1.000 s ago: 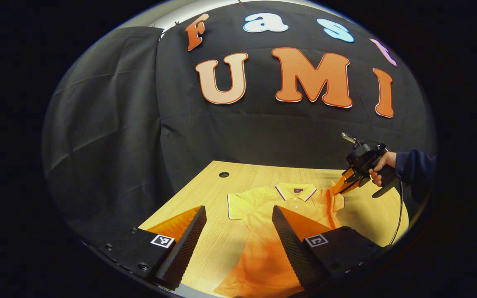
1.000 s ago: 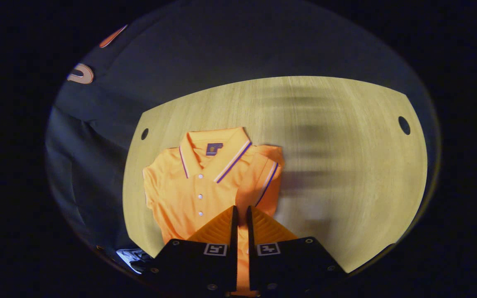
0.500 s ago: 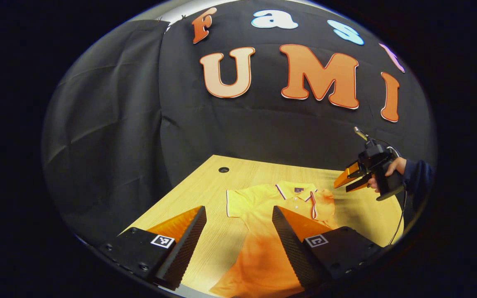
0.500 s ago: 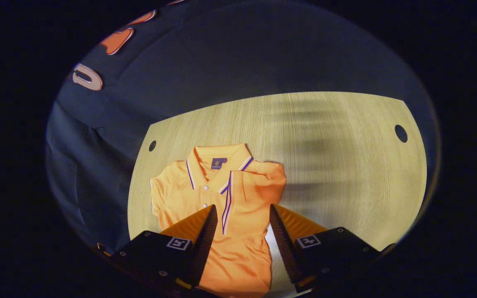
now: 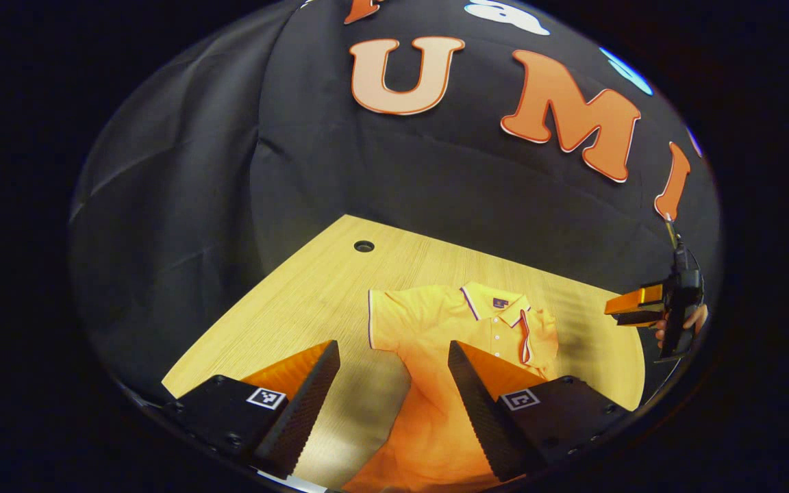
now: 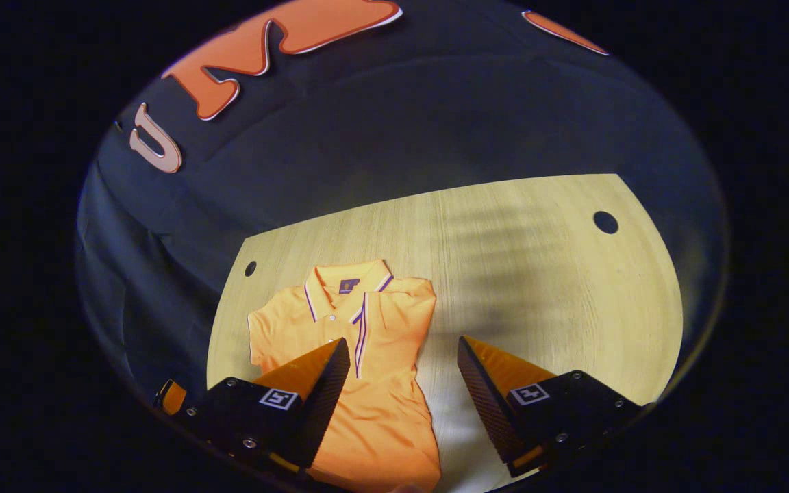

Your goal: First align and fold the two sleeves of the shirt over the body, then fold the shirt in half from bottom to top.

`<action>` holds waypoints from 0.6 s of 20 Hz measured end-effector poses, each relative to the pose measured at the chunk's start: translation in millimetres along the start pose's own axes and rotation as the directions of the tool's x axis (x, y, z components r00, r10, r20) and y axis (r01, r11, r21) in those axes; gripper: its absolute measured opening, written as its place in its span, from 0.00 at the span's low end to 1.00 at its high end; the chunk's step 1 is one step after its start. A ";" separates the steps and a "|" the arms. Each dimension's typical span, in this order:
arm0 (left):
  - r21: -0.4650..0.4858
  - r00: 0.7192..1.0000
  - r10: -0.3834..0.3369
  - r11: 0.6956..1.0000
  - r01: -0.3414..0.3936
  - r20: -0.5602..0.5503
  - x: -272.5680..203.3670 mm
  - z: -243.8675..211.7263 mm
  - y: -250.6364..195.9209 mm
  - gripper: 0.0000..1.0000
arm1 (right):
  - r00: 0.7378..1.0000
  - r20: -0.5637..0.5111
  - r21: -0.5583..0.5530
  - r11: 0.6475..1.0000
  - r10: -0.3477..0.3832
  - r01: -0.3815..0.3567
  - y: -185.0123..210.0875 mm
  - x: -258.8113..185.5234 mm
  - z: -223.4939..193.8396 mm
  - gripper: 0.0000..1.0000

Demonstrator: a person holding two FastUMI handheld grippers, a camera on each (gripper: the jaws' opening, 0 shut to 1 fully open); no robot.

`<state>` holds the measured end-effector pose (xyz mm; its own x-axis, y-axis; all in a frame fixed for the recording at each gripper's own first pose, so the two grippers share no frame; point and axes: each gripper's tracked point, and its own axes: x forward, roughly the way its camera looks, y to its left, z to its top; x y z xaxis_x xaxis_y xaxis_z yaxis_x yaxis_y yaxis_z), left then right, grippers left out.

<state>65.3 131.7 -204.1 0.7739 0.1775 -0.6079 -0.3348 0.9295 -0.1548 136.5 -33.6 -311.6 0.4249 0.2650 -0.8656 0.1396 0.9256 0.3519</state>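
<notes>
Shirt [image 6: 360, 370] flat on table [image 6: 559, 274], at 7 o'clock in right gripper view. One sleeve [image 6: 394, 315] folded over body. Right gripper [image 6: 401, 383] and left gripper [image 5: 391, 390] open, empty. Next job, likely: left gripper pinches other sleeve [image 5: 394, 318], folds it in.

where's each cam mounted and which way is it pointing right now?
Left gripper view: rides the left tongs, facing across the pale wooden table at the orange polo shirt; own fingers open at the bottom, right tongs and hand far right.
Right gripper view: rides the right tongs, angled down at the shirt; own fingers open.
Shared: shirt, table, black cloth wall.
</notes>
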 end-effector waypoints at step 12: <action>-0.103 0.927 -0.144 0.988 0.115 -0.347 123.3 -16.1 39.2 0.98 | 0.937 0.228 0.140 0.961 -0.266 0.239 5.3 -105.9 -47.7 0.97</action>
<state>139.0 184.8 -297.7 0.5793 -0.0818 -0.8110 -0.2971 0.9053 -0.3035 49.6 -43.9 -235.1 0.5650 -0.0598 -0.8229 0.3607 0.9149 0.1812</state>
